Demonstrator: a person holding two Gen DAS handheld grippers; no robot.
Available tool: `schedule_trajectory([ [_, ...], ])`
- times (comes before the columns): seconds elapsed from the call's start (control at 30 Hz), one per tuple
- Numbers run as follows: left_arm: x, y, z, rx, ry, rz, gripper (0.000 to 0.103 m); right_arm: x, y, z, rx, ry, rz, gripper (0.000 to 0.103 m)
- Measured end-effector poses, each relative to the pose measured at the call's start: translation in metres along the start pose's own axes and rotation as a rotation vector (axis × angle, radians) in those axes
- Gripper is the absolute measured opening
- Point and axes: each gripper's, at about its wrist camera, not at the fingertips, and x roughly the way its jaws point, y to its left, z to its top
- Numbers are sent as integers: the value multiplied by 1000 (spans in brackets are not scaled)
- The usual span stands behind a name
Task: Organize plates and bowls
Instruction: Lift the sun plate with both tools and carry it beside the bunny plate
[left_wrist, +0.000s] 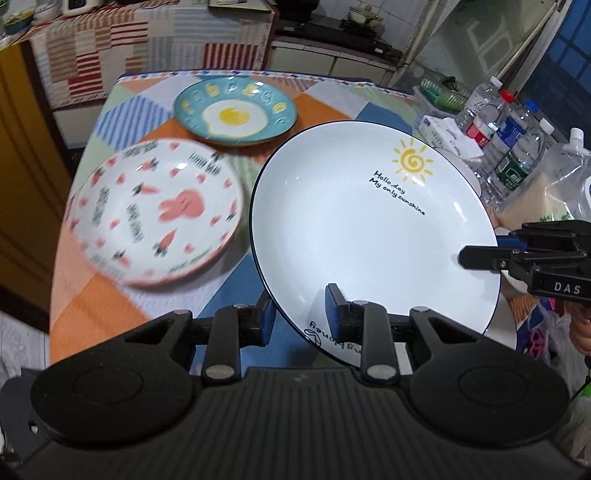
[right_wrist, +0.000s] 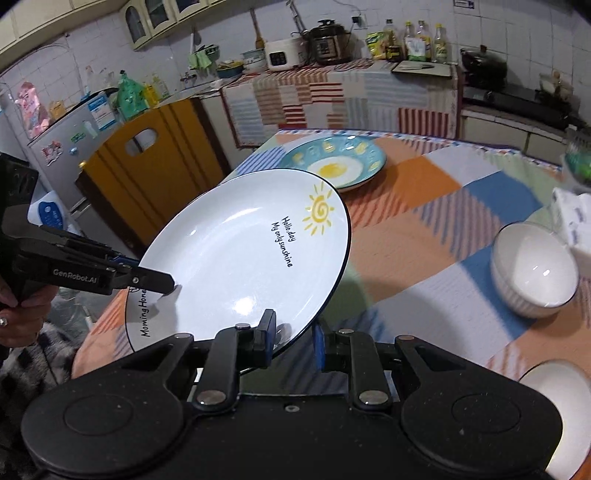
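On my left, the rabbit plate (left_wrist: 155, 212) and egg plate (left_wrist: 236, 112) lie on the tabletop (left_wrist: 373, 107). My left tongs (left_wrist: 301, 317) and right tongs (right_wrist: 293, 341) each clench the sun plate's (left_wrist: 369, 236) rim, holding it tilted above the tabletop. Two white bowls (right_wrist: 533, 269) sit right.

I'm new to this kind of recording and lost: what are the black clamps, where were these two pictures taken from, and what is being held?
No robot here: a person holds a hand tool, a gripper, in each hand, with a camera on each looking along its fingers. One picture looks out from the left gripper, the other from the right gripper. Both are shut on the rim of the white sun plate, at opposite edges, lifting it above the checked tablecloth. On the table lie an egg plate, a rabbit plate and a white bowl.
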Motion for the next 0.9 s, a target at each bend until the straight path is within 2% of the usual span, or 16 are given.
schedule_trajectory([
  [0.17,28,-4,19,-18,23,-33,26,7,-23,9,-32,-14,-31,26],
  [0.37,66,-9,29,-8,60,-36,26,29,-56,9,12,6,-27,26],
  [0.63,110,-7,29,-11,117,-32,27,61,-87,-2,51,65,-8,26],
  [0.9,135,-11,26,-14,155,-17,27,85,-107,-6,94,114,-12,26],
])
